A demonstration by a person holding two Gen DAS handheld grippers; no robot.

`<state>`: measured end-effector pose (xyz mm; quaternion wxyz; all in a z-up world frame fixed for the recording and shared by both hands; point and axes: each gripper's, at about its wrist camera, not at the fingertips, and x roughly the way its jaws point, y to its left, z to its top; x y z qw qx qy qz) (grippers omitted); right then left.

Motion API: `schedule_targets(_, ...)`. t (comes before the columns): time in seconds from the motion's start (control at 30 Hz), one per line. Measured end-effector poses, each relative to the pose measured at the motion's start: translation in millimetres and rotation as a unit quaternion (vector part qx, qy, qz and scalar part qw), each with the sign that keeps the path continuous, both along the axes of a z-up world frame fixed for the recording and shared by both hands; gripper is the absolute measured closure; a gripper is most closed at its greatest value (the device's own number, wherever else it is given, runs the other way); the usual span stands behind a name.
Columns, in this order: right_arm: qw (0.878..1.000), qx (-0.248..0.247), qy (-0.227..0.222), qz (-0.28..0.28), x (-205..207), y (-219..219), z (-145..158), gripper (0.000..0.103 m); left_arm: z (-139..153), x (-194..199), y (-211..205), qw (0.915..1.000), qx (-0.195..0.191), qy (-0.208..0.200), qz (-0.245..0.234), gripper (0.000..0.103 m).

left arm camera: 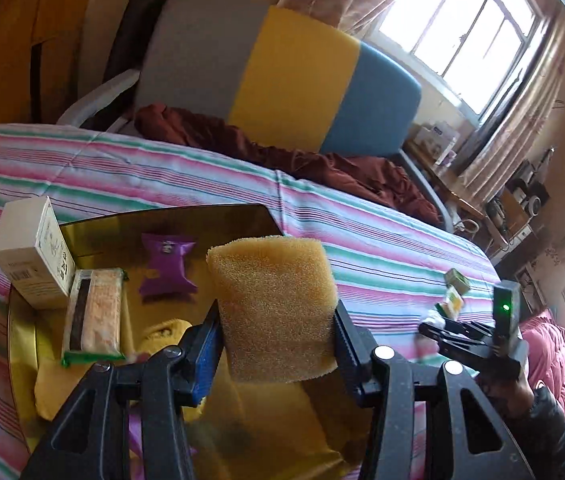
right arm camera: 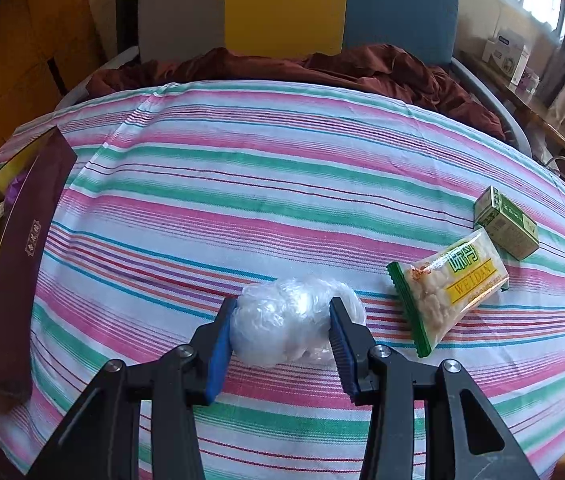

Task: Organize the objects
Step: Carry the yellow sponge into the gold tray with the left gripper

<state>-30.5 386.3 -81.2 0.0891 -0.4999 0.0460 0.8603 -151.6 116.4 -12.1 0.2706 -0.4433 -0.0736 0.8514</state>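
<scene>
My left gripper (left arm camera: 276, 330) is shut on a yellow sponge (left arm camera: 272, 300) and holds it over a gold-lined box (left arm camera: 202, 220). In the box lie a purple packet (left arm camera: 166, 266), a wafer packet (left arm camera: 94, 316), a white carton (left arm camera: 32, 252) and a yellow cloth (left arm camera: 58, 384). My right gripper (right arm camera: 282, 336) is shut on a crumpled ball of clear plastic (right arm camera: 290, 320) on the striped cloth. It also shows in the left wrist view (left arm camera: 438, 330). A green-and-yellow snack packet (right arm camera: 450, 288) and a small green box (right arm camera: 506, 222) lie to its right.
The box's maroon side (right arm camera: 22, 256) stands at the left in the right wrist view. A striped cloth (right arm camera: 242, 184) covers the table. A chair with a grey, yellow and blue back (left arm camera: 282, 72) and a dark red garment (right arm camera: 322, 68) stands behind it.
</scene>
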Motion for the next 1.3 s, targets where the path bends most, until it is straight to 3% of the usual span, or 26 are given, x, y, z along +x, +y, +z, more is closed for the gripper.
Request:
schedule_targets(0.33, 1.000, 0.011, -0.004, 0.006, -1, -3, -2, 0.057, -43, -61, 20, 0.9958, -0.035, -0.079, 0.029, 0.052)
schedule_targets(0.63, 1.000, 0.018, -0.006, 0.010, -2, -5, -3, 0.057, -77, -100, 41, 0.9886, -0.103, -0.104, 0.036, 0.048)
schedule_targets(0.87, 1.000, 0.019, -0.007, 0.012, -4, -6, -3, 0.057, -85, -97, 41, 0.9876, -0.123, -0.089, 0.041, 0.045)
schedule_targets(1.13, 1.000, 0.025, -0.007, 0.014, -4, -7, -5, 0.057, -70, -77, 30, 0.9896, -0.122, -0.059, 0.047, 0.045)
schedule_targets(1.3, 0.999, 0.034, -0.006, 0.017, -3, -9, -6, 0.057, -43, -44, 23, 0.9904, -0.128, -0.002, 0.050, 0.045)
